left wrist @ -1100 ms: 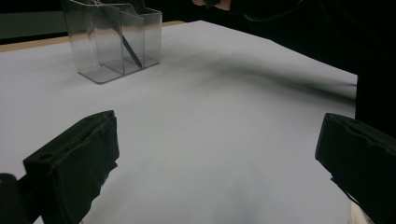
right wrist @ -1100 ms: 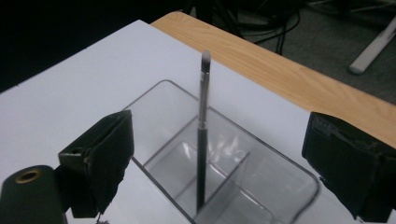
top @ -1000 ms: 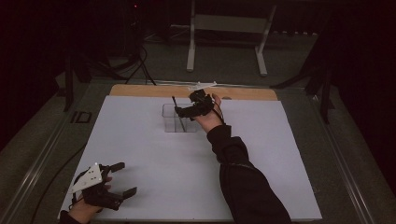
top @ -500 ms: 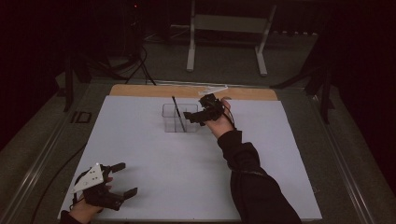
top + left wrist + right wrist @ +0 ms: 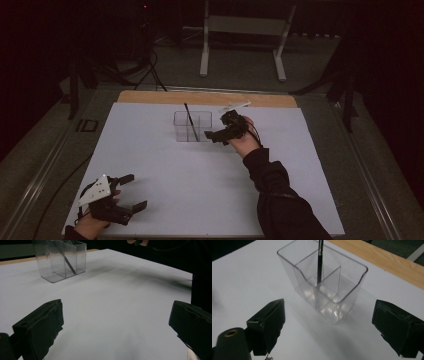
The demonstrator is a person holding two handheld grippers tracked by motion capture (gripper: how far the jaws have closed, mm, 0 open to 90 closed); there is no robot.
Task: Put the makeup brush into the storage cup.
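Observation:
A clear plastic organizer (image 5: 192, 126) with divided compartments stands on the white table (image 5: 200, 190) near its far edge. A thin black pen (image 5: 190, 119) leans inside it, its tip sticking out at the top. My right gripper (image 5: 214, 136) hovers just right of the organizer, open and empty. In the right gripper view the organizer (image 5: 324, 282) and the pen (image 5: 320, 261) lie ahead between the spread jaws. My left gripper (image 5: 131, 191) rests open near the table's front left corner. The left gripper view shows the organizer (image 5: 61, 260) far off with the pen (image 5: 67, 262) in it.
A wooden strip (image 5: 205, 98) runs along the table's far edge. A metal stand (image 5: 242, 35) is on the floor behind the table. Cables lie on the floor at the back left. The person's dark sleeve (image 5: 280, 200) crosses the table's right front.
My right gripper has let go of the pen, which now leans in the organizer, and has drawn back to the right. The left gripper has stayed put.

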